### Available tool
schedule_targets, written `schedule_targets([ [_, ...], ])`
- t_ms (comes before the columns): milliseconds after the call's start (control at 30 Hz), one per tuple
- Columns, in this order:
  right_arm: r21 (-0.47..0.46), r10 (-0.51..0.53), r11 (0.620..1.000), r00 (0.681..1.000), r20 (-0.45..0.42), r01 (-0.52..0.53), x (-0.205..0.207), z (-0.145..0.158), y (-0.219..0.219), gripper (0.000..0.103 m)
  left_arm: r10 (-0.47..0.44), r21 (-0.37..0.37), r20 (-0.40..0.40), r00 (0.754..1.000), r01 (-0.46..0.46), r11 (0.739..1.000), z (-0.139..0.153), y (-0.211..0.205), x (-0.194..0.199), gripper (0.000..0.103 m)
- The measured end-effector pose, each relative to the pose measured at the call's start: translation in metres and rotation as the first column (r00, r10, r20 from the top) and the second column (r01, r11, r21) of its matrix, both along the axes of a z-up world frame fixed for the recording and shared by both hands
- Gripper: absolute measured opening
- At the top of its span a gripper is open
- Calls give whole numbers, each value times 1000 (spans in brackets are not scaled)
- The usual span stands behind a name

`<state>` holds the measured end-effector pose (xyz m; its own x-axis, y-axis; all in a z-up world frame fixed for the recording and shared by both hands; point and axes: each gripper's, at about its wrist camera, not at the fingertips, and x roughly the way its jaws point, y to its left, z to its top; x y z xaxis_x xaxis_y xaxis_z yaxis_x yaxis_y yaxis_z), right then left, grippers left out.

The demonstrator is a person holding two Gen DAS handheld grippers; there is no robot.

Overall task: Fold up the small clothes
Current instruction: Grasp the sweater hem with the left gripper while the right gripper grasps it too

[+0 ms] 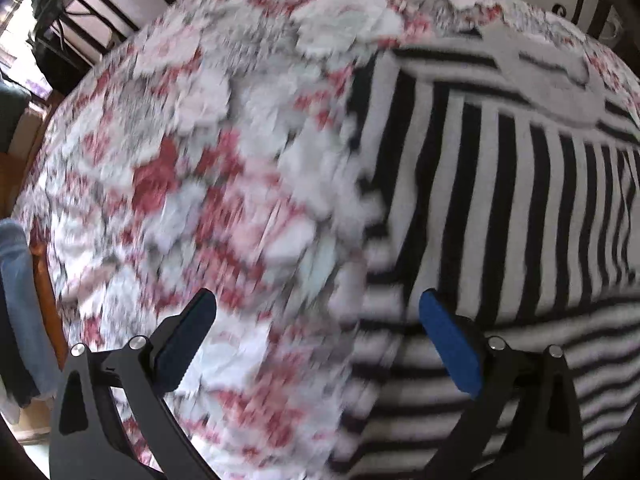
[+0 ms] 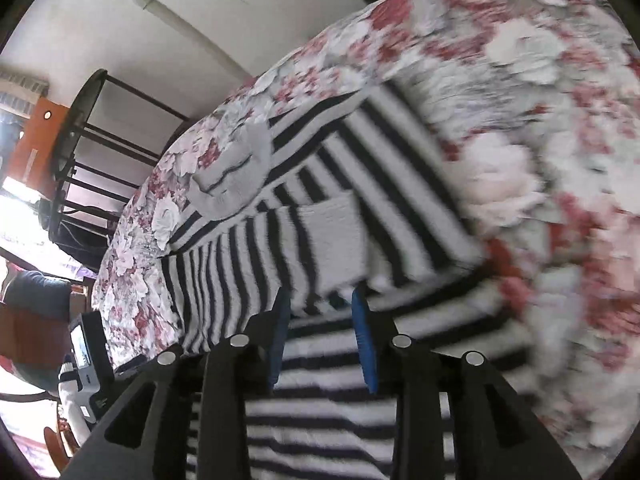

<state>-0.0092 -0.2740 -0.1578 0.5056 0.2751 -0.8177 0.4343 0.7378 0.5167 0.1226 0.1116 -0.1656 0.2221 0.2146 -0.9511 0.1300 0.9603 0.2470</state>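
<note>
A black-and-white striped top (image 1: 500, 200) with a grey collar (image 1: 552, 76) lies on the floral bedspread (image 1: 180, 160). My left gripper (image 1: 316, 300) is open and empty, above the top's left edge. In the right wrist view the same striped top (image 2: 288, 248) lies ahead, grey collar (image 2: 232, 176) at its far end. My right gripper (image 2: 320, 304) has its blue pads (image 2: 364, 340) close together with a fold of striped fabric between them near the hem. Both views are motion blurred.
A black metal bed frame (image 1: 108, 12) runs along the far left edge of the bed, and shows in the right wrist view (image 2: 80, 152). A white wall (image 2: 240, 12) is behind. A person's jeans leg (image 1: 20, 300) stands at the left.
</note>
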Motion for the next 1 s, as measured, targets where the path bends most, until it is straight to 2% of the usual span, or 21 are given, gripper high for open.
schedule_targets([
  [100,-16,-37,999,998,-46,36,-31,-2,-16,33,2,-12,-63,998,-3,1000,-6,18,-14,99],
  [200,-3,-37,999,988,-150,37,-72,-27,-25,32,-12,4,-126,992,12,1000,-20,34,-37,99],
  [267,2,-11,1000,973,-232,12,-89,-47,-23,19,-24,-5,-160,987,24,1000,-30,42,-55,99],
  [300,5,6,1000,970,-242,-5,-96,-52,-21,15,-27,-8,-165,986,26,1000,-32,45,-60,99],
  [400,12,24,1000,975,-219,-22,-119,-42,-22,14,-47,-1,-153,987,47,999,-23,50,-78,99],
  [467,-1,1,1000,983,-183,-1,-140,-23,-21,20,-60,-10,-150,987,60,998,-16,53,-90,99],
  [533,19,-6,1000,992,-127,8,-159,-5,-18,46,-62,-48,-152,986,55,997,-6,60,-104,98],
  [600,2,-15,1000,994,-112,15,-176,5,-17,55,-49,-129,-162,986,28,991,4,70,-118,98],
  [667,33,-24,999,995,-97,28,-195,8,-19,55,-29,-242,-197,980,-20,970,12,85,-127,98],
  [700,61,-27,998,996,-88,32,-200,8,-17,55,-23,-275,-206,978,-36,961,13,91,-130,98],
  [733,82,-27,996,996,-83,34,-205,9,-15,55,-13,-327,-213,977,-58,943,17,98,-132,98],
  [933,80,-4,997,994,-107,13,-207,7,3,55,-26,-432,-200,980,-64,899,31,108,-151,98],
  [1000,94,-11,995,994,-111,21,-207,3,1,55,-36,-481,-209,977,-71,874,36,103,-158,98],
])
